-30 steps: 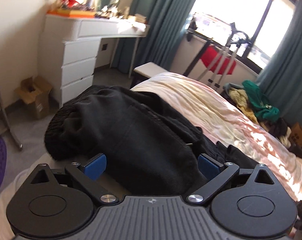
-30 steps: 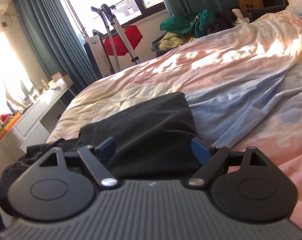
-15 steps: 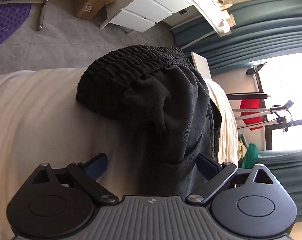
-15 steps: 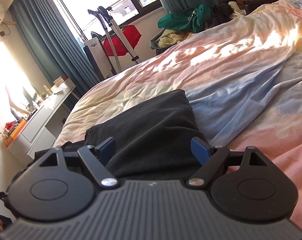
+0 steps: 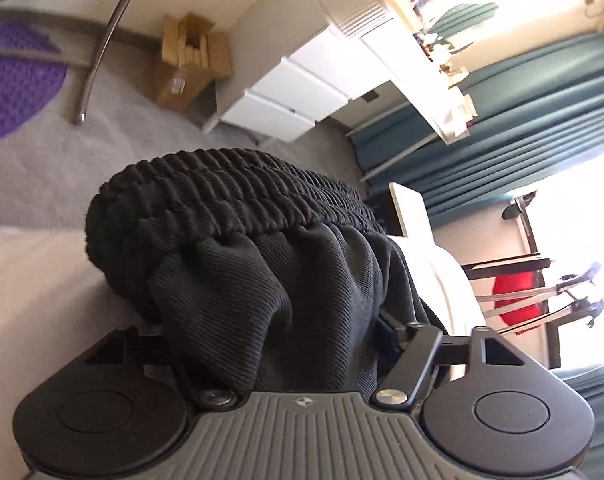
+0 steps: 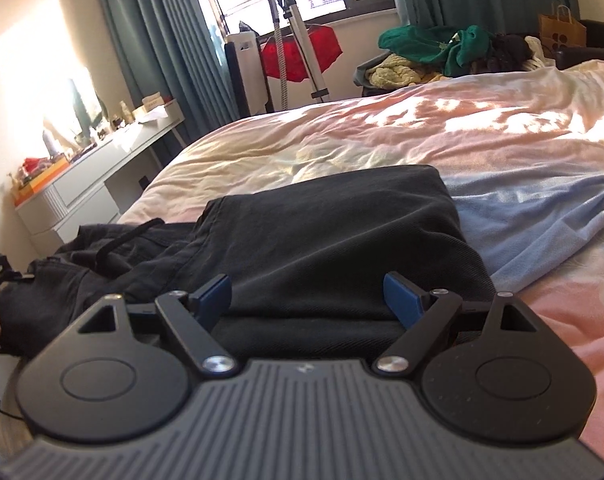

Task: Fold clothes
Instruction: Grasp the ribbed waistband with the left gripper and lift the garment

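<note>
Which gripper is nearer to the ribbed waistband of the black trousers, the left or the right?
Left. The left gripper grips fabric just below the waistband; the right gripper sits open at the folded leg end.

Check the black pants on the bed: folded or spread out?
Partly folded: the black pants lie doubled over flat on the bed, while the left gripper bunches the waistband.

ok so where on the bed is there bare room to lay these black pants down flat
Free: the duvet beyond the black pants, up to the clothes pile, and the blue-pink stretch to their right. Crowded: the bed's near-left corner, where the waistband bunches in the left gripper. The right gripper is open.
</note>
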### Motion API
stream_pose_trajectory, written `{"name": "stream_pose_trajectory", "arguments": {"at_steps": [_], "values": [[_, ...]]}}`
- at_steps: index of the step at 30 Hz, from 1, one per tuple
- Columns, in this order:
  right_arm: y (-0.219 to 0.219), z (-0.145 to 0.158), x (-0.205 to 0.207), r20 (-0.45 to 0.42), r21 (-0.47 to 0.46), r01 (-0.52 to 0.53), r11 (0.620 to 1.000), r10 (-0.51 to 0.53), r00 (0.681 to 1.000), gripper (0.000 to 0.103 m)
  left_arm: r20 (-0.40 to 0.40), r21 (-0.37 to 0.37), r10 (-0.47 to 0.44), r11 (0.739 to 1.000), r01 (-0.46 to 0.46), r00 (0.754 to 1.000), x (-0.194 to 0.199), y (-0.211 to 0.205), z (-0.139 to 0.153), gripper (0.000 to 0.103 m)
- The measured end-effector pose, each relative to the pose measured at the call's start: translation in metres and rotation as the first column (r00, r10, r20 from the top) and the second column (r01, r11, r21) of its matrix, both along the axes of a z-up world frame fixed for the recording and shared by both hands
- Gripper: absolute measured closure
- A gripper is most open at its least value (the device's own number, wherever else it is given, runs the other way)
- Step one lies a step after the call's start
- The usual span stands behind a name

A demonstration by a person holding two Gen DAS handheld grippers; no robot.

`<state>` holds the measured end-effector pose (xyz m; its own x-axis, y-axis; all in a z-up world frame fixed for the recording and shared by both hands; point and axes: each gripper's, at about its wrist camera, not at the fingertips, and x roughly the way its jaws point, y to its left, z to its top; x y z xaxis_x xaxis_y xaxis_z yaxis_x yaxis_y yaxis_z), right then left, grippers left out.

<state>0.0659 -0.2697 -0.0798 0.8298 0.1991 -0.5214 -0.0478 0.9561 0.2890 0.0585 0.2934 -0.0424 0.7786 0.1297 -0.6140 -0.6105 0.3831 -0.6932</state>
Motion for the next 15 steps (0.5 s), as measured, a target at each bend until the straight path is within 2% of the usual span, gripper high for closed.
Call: {"name": "stream_pose_trajectory", "arguments": {"at_steps": [1,4,7,9,10,13,14,15], "values": [[0.004,-0.003,0.002,-0.013,-0.021,-0.007,1.000,0.006,1.000,0.017,0.007,0.039,-0.008,0.999,0.007,1.000,0.000,0.000,0.003,0.056],[0.011,-0.011,0.008,-0.054,-0.070,-0.027,0.997,0.023,0.998,0.017,0.006,0.183,-0.046,0.982,0.044,0.999,0.007,-0.011,0.019,0.072],[0.012,-0.015,0.009,-0.063,-0.075,-0.027,0.997,0.022,0.998,0.017,-0.034,0.387,-0.089,0.917,0.095,0.995,0.022,-0.043,0.046,0.081],[0.011,-0.016,0.009,-0.066,-0.072,-0.026,0.997,0.021,0.998,0.017,-0.038,0.523,-0.113,0.844,0.116,0.993,0.027,-0.072,0.067,0.084],[0.010,-0.015,0.009,-0.065,-0.065,-0.025,0.998,0.020,0.998,0.017,-0.032,0.591,-0.127,0.797,0.121,0.991,0.027,-0.088,0.077,0.085],[0.003,-0.009,0.008,-0.064,-0.031,-0.016,0.999,0.014,0.998,0.018,0.001,0.794,-0.199,0.596,0.121,0.980,0.018,-0.153,0.109,0.086],[0.000,-0.006,0.006,-0.063,-0.017,-0.012,1.000,0.011,0.998,0.019,0.013,0.833,-0.226,0.541,0.114,0.974,0.015,-0.174,0.118,0.086],[-0.003,-0.002,0.004,-0.063,-0.003,-0.007,1.000,0.007,0.998,0.019,0.029,0.857,-0.253,0.505,0.106,0.967,0.011,-0.194,0.127,0.086]]}}
